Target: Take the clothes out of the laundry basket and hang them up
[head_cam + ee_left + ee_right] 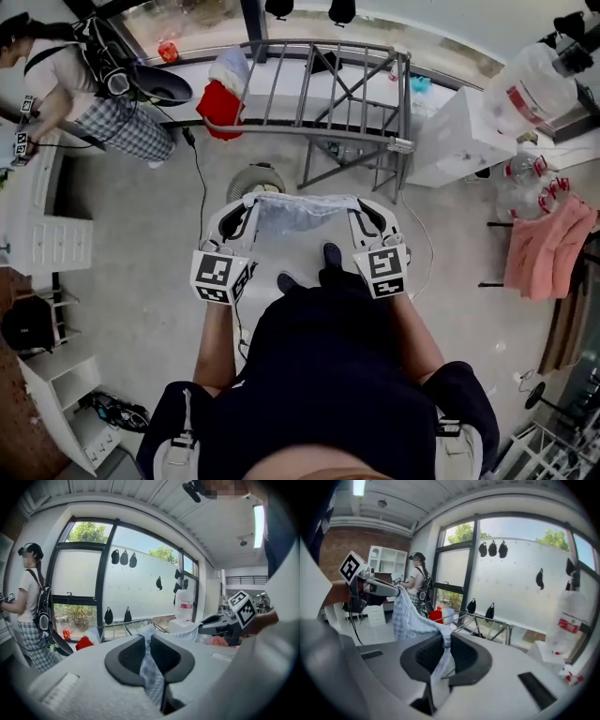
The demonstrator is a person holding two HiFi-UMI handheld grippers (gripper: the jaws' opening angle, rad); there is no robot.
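You can expect the cloth (305,214) to be light, thin and limp, likely to sag and slip, so it is best pinched along its top edge near the corners. That is where the left gripper (246,202) and right gripper (370,204) have their jaws clamped on it. It hangs stretched between them, in front of the rack (328,94). It is a pale blue-and-white check, slightly crumpled.
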